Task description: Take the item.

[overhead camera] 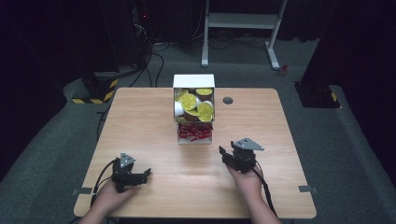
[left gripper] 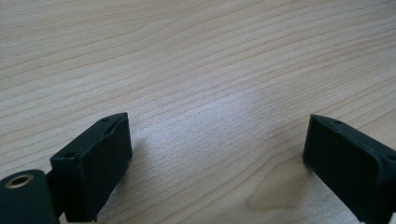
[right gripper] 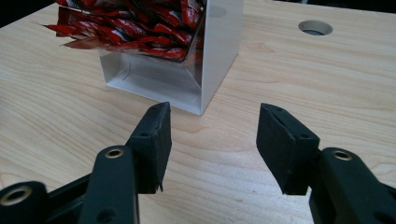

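White box (overhead camera: 194, 80) of yellow-lidded cups (overhead camera: 190, 101) above red sachets (overhead camera: 195, 131); both grippers' jaws apart, empty

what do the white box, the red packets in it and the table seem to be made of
White box: looks like smooth, glossy rigid plastic or acrylic; its walls are flat, thin and faintly reflective. Red packets: seemingly shiny foil or plastic film; they crinkle and catch highlights. Table: light wood or wood-look laminate with a matte finish; grain lines run across it.

Dim room, lit tabletop, soft shadows
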Demonstrator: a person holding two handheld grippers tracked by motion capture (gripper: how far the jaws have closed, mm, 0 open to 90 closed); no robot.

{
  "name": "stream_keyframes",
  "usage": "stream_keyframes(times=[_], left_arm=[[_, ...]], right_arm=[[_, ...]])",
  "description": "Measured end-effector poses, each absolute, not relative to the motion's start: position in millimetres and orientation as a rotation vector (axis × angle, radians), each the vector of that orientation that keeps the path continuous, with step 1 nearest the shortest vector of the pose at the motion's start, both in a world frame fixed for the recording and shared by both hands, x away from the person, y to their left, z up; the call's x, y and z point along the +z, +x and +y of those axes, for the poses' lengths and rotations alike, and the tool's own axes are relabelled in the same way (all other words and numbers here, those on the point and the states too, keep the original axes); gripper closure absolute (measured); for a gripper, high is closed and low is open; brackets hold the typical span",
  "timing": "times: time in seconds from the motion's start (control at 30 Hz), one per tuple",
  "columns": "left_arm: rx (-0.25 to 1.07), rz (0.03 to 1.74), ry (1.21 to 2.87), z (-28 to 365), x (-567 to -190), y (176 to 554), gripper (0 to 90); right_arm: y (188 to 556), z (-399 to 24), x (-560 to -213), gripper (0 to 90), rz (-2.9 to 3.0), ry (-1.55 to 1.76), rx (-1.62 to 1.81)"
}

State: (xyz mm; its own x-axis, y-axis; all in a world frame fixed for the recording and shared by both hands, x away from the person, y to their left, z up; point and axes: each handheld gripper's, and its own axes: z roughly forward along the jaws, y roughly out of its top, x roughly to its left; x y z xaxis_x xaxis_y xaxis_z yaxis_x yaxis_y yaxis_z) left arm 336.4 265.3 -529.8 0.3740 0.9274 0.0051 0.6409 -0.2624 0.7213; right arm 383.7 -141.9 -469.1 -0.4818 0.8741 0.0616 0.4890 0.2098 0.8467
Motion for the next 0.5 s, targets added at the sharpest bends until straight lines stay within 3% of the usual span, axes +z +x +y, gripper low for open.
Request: stream_keyframes(times=[0.5], left_arm=[[0.580, 1.348, 2.003, 265, -530, 336, 8.3]], right_arm=[[395, -132, -463, 50.0, 2.060, 1.241, 1.195]])
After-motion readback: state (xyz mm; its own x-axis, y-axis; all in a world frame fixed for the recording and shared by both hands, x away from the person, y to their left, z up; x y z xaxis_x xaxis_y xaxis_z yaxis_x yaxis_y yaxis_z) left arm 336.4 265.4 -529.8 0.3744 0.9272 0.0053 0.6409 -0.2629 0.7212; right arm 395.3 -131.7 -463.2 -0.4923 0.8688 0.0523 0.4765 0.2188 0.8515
